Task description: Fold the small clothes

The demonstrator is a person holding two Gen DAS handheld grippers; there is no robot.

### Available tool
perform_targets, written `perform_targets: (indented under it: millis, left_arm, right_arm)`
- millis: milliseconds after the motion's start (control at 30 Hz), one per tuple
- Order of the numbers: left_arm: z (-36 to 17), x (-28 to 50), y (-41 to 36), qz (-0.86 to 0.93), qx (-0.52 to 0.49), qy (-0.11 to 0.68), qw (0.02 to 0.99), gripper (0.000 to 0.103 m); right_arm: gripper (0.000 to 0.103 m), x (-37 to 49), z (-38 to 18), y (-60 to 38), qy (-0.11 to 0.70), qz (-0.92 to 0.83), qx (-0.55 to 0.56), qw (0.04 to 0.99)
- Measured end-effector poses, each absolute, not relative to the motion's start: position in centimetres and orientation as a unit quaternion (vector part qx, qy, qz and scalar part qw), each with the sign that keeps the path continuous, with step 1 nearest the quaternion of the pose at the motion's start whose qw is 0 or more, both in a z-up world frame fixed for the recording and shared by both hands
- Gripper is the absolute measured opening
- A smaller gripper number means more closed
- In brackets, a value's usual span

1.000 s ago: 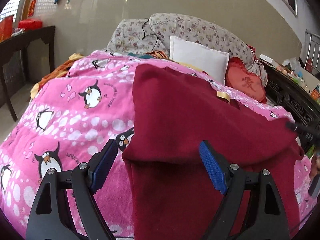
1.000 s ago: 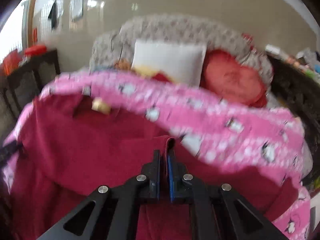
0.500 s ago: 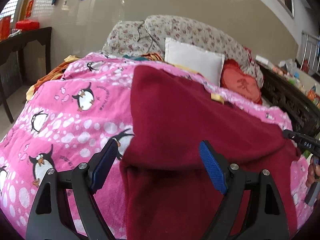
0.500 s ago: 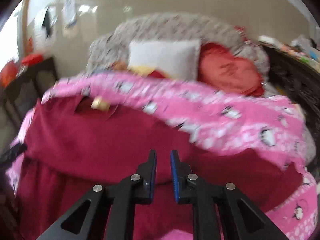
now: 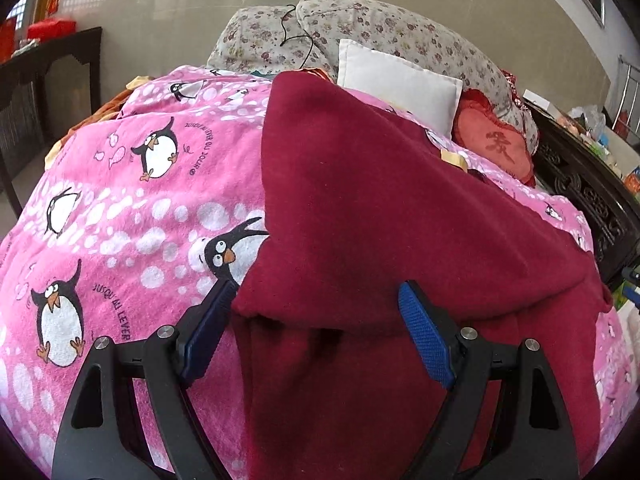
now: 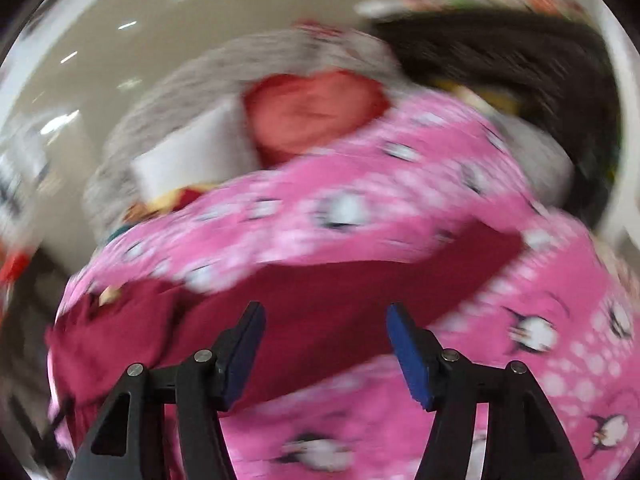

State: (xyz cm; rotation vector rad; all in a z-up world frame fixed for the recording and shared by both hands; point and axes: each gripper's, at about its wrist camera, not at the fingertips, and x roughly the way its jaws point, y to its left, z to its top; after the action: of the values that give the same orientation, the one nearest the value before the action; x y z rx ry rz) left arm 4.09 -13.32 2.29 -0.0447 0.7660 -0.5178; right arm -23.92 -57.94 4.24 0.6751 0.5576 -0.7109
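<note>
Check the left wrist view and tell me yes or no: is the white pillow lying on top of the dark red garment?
No. The white pillow sits at the head of the bed behind the dark red garment, which lies on the pink penguin blanket.

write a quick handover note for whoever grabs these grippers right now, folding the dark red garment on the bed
Left gripper: open, hovering over the near left corner of the fold, gripping nothing.
Right gripper: jaws have just been opening, nothing between them; its view is blurred.
Dark red garment: lies on the pink penguin blanket, with an upper layer folded over the lower part.
Done: one fold laid.
Left: probably further folds and squaring the edges.
</note>
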Motion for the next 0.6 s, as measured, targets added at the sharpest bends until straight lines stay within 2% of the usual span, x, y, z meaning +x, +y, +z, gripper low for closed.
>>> perform_targets:
  millis: [233,400,500,600]
  left_arm:
    - [2.3,4.0,-13.5,-0.25,-0.022,0.371,0.894,0.084]
    - [2.3,4.0,-13.5,-0.249,-0.022,0.371,0.894,0.084]
    - [2.3,4.0,-13.6,-0.248,-0.017,0.368,0.896,0.084]
    - [2.4,3.8,-13.5,-0.25,-0.015,0.364,0.897,0.084]
  right_arm:
    - [0.061,-22.8,0.4,-63.4,0.332,-0.348,0.353,0.802]
    - [0.061,-27.6,-0.9,-61.2,0.344,-0.355,0.334,0.802]
    - [0.061,-30.4,-2.1,-60.7,0.329,-0.341,0.368,0.8]
    - [0.061,-31.7,-1.7,-61.1,0.278,-0.334,0.384,0.815]
